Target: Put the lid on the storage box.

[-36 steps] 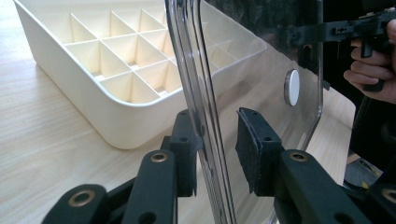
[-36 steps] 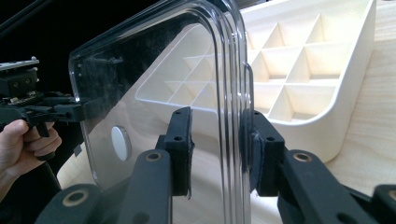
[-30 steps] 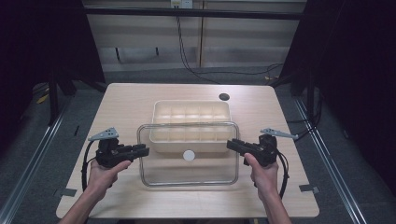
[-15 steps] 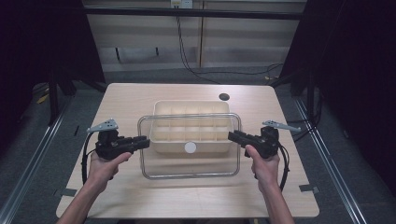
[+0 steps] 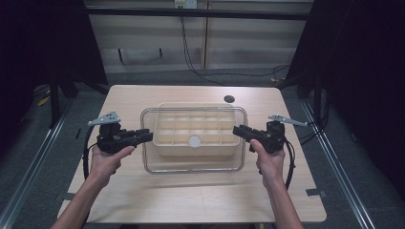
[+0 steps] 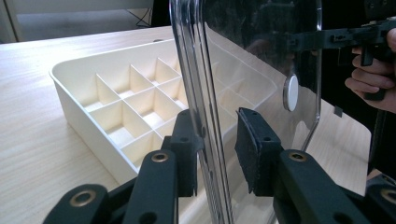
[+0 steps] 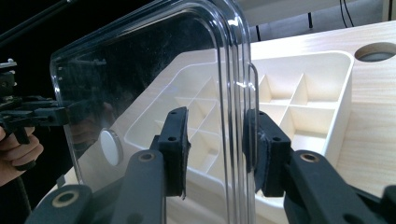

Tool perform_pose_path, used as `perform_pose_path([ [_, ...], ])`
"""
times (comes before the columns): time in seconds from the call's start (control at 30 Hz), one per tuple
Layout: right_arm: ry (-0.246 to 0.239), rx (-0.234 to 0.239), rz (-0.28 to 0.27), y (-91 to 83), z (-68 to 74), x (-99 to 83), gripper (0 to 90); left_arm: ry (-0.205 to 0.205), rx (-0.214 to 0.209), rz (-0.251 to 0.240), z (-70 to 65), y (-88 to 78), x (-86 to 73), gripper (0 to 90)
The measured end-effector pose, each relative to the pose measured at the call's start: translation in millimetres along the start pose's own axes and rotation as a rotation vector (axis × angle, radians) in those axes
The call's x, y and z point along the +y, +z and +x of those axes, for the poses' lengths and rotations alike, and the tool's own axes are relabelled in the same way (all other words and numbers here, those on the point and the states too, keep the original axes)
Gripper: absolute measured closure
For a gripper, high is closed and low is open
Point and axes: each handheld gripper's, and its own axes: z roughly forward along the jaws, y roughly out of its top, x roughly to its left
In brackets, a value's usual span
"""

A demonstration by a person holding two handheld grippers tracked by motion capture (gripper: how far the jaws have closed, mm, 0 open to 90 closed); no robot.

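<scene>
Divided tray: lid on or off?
Off. The clear lid is held above the divided tray between left gripper and right gripper.

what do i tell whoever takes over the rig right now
Left gripper: shut on the lid's left edge.
Right gripper: on the lid's right edge. Its jaws have just been opening a little with the edge between them, so that grip may be loosening.
Things: the clear lid is held roughly flat in the air over the divided tray, offset toward the person. The tray sits on the table.
Done: lid picked up by both ends.
Left, likely: line the lid up over the tray, lower it on, release.
</scene>
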Motion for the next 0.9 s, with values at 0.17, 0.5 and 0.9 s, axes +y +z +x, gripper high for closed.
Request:
perform_pose_path([
  [0.17, -0.002, -0.003, -0.01, 2.5, -0.7, 6.8, 61.7, 0.004, 0.007, -0.016, 1.6, -0.2, 8.7, 69.3],
  [0.5, -0.008, -0.016, -0.015, 9.7, -0.4, 22.0, 61.5, 0.006, 0.036, -0.028, 9.4, 4.3, 21.8, 68.4],
  [0.9, -0.015, -0.032, 0.002, 23.9, -6.0, 42.9, 60.2, -0.001, 0.065, -0.02, 18.5, 12.3, 35.7, 67.5],
])
